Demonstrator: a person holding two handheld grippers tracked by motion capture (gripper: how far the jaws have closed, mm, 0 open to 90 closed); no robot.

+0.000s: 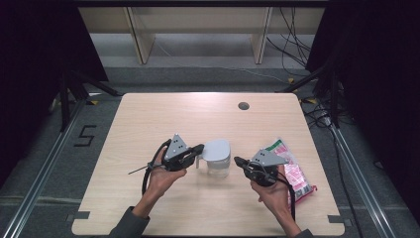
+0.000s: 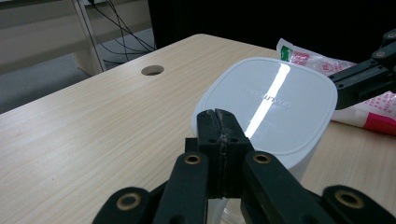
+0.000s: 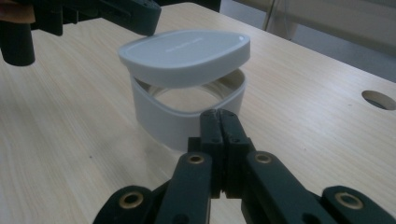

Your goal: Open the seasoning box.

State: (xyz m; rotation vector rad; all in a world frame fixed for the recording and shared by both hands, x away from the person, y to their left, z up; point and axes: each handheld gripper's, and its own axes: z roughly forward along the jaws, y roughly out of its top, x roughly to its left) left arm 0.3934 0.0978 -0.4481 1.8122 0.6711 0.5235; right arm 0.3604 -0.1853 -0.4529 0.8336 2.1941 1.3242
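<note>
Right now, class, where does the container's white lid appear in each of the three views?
High view: white lid at table centre, between the grippers.
Left gripper view: centre-right, just beyond the jaws.
Right gripper view: upper centre, raised askew over the container.
Shared landmark: the table hole.

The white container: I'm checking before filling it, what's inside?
Under the raised lid, the white container shows a bare-looking inner wall and nothing inside; its bottom is hidden by the front rim and lid.
</note>
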